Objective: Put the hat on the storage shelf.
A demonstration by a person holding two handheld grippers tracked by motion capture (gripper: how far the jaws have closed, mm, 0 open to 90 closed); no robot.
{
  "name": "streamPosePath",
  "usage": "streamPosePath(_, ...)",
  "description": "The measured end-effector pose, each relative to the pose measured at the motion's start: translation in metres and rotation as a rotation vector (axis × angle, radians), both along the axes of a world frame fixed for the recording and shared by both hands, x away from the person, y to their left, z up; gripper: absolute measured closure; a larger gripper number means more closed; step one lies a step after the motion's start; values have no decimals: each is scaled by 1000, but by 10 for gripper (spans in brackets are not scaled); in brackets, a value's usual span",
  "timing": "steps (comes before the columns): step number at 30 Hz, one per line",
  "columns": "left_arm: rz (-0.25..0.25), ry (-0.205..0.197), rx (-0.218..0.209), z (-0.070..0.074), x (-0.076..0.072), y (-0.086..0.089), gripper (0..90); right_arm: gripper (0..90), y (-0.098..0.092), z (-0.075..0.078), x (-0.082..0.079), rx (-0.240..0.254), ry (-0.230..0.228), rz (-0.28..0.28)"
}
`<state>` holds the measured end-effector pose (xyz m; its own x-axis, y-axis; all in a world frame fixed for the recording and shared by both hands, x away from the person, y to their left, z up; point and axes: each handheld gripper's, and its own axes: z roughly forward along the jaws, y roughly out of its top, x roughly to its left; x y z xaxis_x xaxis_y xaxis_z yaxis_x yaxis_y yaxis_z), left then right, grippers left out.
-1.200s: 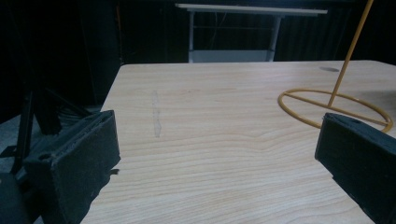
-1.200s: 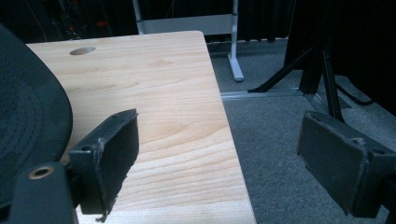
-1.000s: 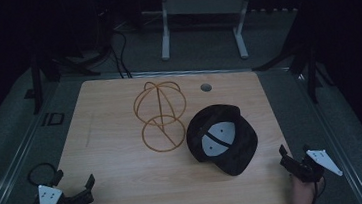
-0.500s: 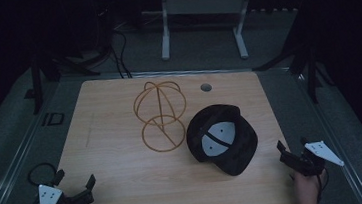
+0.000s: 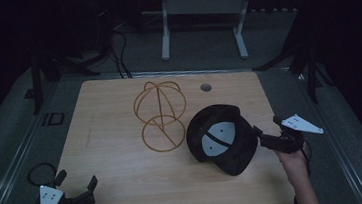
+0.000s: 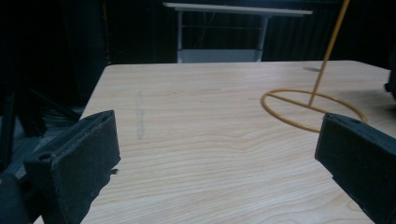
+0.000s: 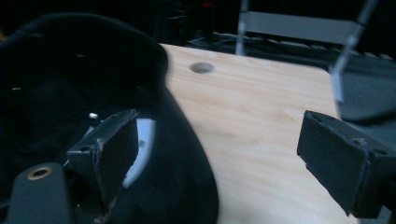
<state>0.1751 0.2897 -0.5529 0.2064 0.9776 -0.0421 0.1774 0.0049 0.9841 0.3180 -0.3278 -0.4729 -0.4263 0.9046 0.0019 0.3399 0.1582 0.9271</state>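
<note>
A black cap (image 5: 222,138) lies upside down on the right half of the wooden table (image 5: 127,187), its pale inner lining (image 5: 217,136) facing up. Just to its left stands a yellow wire stand (image 5: 159,115), a ring base bearing an upright rod and crossed hoops; its ring lies close beside the cap.

The right gripper (image 5: 268,139) sits at the cap's right rim, held by the person's right hand (image 5: 290,159), whose forearm enters from the bottom right edge. It points left, toward the cap, with its grey plate (image 5: 301,124) on top. In the right gripper view its jaws are spread wide: one reaches over the cap's hollow (image 7: 70,93), the other stands over bare wood, and the cap's rim lies between them. Whether a jaw touches the cloth cannot be told.

The left gripper (image 5: 76,187) rests low at the table's near left corner, well apart from the cap. Its jaws are likewise parted, with nothing between them but tabletop.
</note>
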Motion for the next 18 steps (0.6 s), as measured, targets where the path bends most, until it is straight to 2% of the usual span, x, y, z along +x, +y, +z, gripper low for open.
streamPosePath(1, -4, -3, -5, 0, 0, 0, 4, 123, 0, 0, 0, 0, 0, 0)
streamPosePath(2, -1, -7, 12, 1, 0, -1, 4, 124, 7, 5, 6, 19, 4, 78)
streamPosePath(4, 5, -10, 16, 1, -1, -1, 4, 123, 9, 7, 8, 11, 6, 93)
streamPosePath(5, 2, -11, 13, 1, -1, -1, 4, 127, 15, 10, 13, -12, 5, 111)
streamPosePath(6, -1, -8, 8, 1, 0, -1, 4, 135, 22, 14, 18, -57, 2, 145)
streamPosePath(11, -5, -11, -1, 2, -1, -2, 4, 157, 35, 16, 32, -100, 11, 190)
streamPosePath(13, -25, 15, -28, 3, -1, -1, 4, 182, 41, 16, 39, -114, 23, 209)
streamPosePath(14, -29, 45, -38, 4, 0, -2, 4, 211, 46, 15, 46, -130, 31, 218)
streamPosePath(18, -30, 70, -38, 7, -2, -4, 4, 230, 54, 13, 55, -162, 39, 219)
